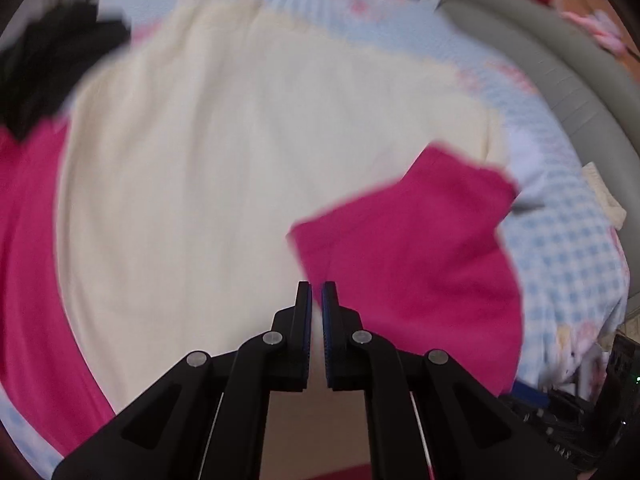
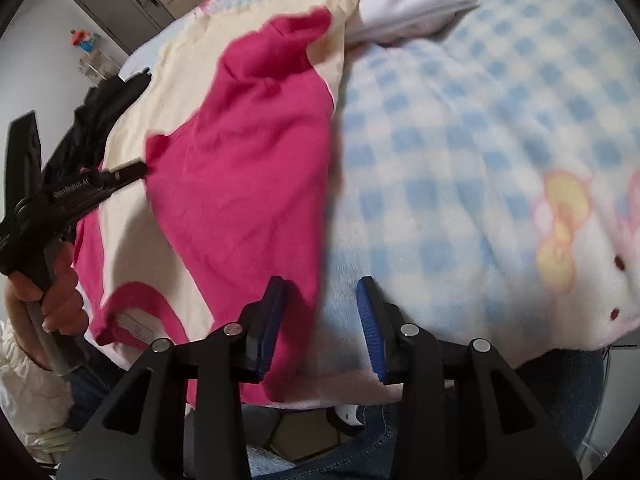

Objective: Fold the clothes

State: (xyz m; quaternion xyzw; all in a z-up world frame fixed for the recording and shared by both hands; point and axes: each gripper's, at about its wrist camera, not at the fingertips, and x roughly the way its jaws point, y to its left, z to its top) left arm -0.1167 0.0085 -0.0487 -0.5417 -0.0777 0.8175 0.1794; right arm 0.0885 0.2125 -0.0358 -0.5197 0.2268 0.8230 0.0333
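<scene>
A cream shirt (image 1: 220,160) with pink sleeves and a pink collar (image 2: 136,300) lies spread on the bed. One pink sleeve (image 1: 420,248) is folded across the cream body (image 2: 248,152). My left gripper (image 1: 317,292) hovers over the cream cloth with only a thin gap between its pads and nothing visibly held. In the right wrist view its tip (image 2: 132,170) sits at the folded sleeve's left edge. My right gripper (image 2: 322,292) stands open at the near edge of the bed. Its left finger is over the pink cloth and its right finger over the blanket.
A blue-and-white checked blanket (image 2: 460,140) covers the bed. A black garment (image 2: 100,108) lies at the shirt's far side, and a white garment (image 2: 408,4) lies beyond the sleeve. A grey padded rim (image 1: 560,60) borders the bed. A hand (image 2: 56,280) holds the left gripper's handle.
</scene>
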